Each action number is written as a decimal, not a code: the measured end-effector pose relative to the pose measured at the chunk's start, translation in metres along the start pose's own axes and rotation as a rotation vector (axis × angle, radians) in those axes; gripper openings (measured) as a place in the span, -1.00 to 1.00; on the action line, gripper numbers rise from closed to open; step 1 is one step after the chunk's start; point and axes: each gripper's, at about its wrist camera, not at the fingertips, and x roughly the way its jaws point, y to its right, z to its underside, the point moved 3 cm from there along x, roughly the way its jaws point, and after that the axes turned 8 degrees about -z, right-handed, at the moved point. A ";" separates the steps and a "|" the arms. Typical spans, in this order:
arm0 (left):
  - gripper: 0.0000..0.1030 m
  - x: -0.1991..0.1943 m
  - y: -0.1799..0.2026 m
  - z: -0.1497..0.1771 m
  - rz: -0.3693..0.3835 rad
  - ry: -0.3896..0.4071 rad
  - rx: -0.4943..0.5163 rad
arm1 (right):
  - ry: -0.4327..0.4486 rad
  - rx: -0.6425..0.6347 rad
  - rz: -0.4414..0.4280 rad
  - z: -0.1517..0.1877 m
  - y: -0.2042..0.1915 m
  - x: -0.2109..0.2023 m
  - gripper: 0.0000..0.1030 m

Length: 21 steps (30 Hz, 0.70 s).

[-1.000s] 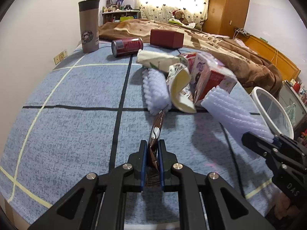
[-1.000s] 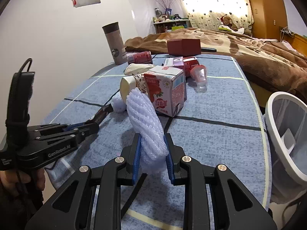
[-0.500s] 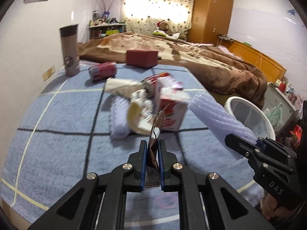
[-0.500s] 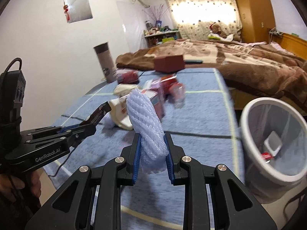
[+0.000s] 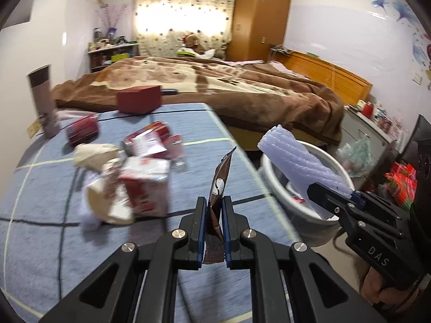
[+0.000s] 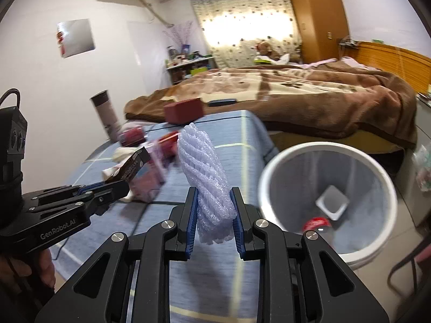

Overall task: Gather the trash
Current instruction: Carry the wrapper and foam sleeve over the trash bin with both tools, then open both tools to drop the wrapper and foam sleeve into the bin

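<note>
The left gripper (image 5: 214,212) is clamped on a brown foil sachet (image 5: 221,180), held upright over the table edge, short of the white waste bin (image 6: 327,152). The right gripper (image 6: 214,210) is clamped on a lilac foam fruit net (image 6: 204,180), just left of the bin rim. Judgement: both items are light. The net is soft and compresses, so a mid-body grip suits it. The sachet is thin, slick and floppy, best held by its lower end. More litter lies on the blue tablecloth (image 5: 40,242) left of the bin.
</note>
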 end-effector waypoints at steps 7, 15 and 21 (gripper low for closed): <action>-0.77 0.019 0.045 -0.012 0.066 -0.021 0.048 | 0.018 0.059 0.080 -0.003 0.035 -0.013 -0.53; -0.77 0.039 0.093 -0.021 0.121 -0.041 0.107 | 0.018 0.105 0.176 -0.004 0.071 -0.018 -0.53; -0.77 0.059 0.121 -0.027 0.150 -0.071 0.129 | -0.007 0.144 0.234 -0.001 0.098 -0.015 -0.52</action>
